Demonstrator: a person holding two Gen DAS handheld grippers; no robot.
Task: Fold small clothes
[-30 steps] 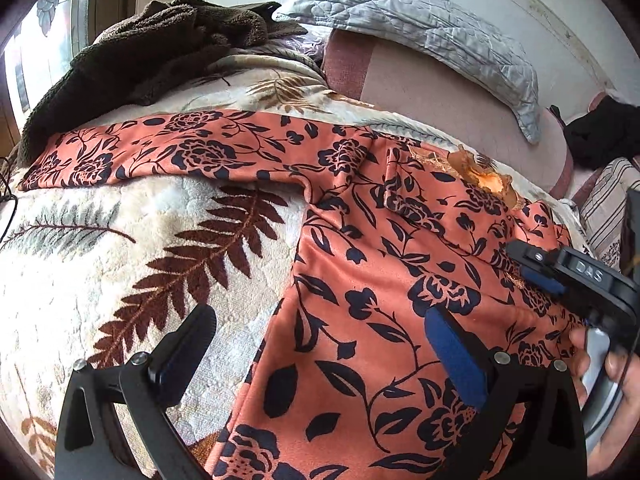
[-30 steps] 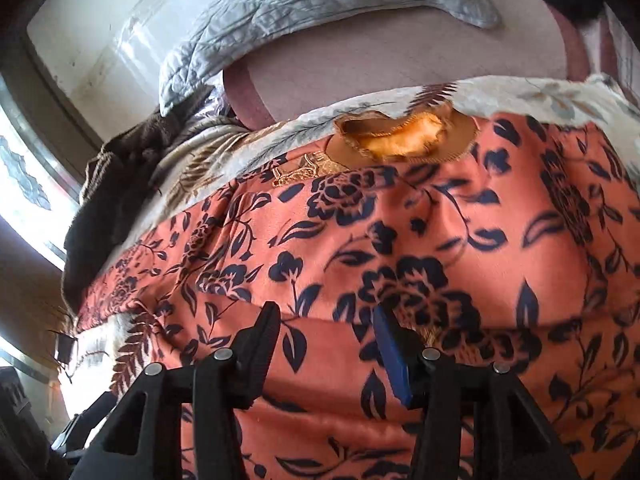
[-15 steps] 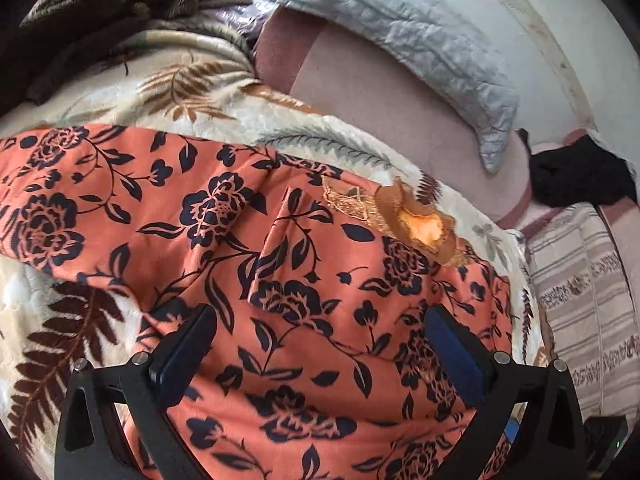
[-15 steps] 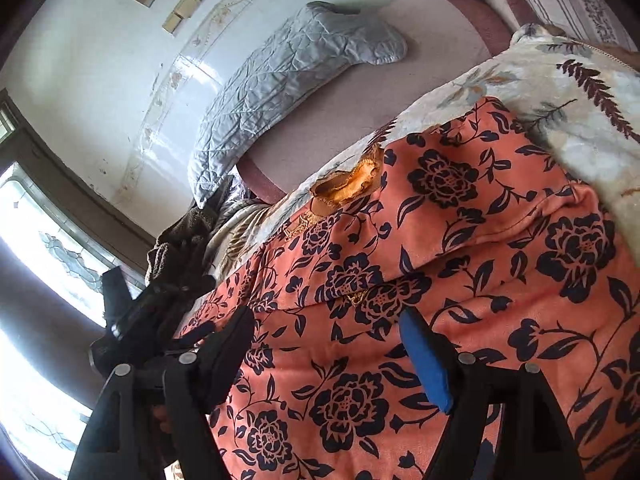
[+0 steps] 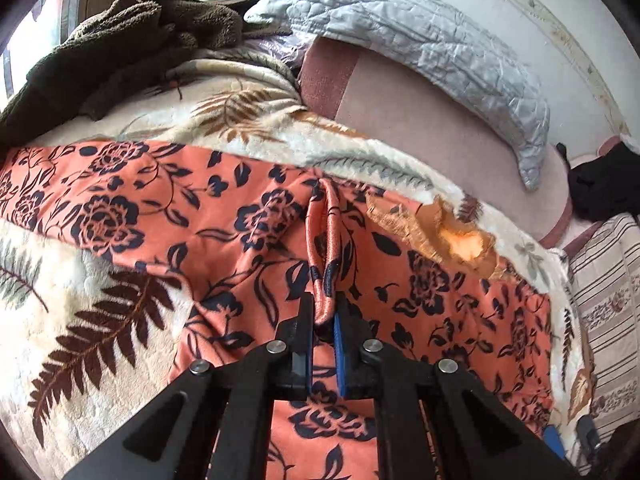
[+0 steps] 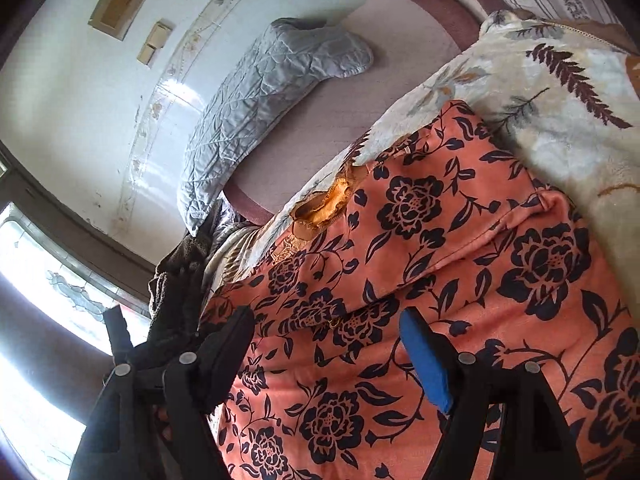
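Garment (image 5: 224, 216) hem cut off below; pinched fabric hidden between tool (image 5: 323, 320) pads.

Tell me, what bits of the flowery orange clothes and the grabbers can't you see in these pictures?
- Orange floral garment: left wrist view, its lower part is hidden behind the left gripper, which is shut on a pinched ridge of it.
- Same garment, right wrist view: the bottom and right edges cut it off, so its whole shape is unknown.
- Right gripper: jaws open; whether the pads touch the cloth cannot be told.
- Left sleeve end: cut off by the left edge, left wrist view.
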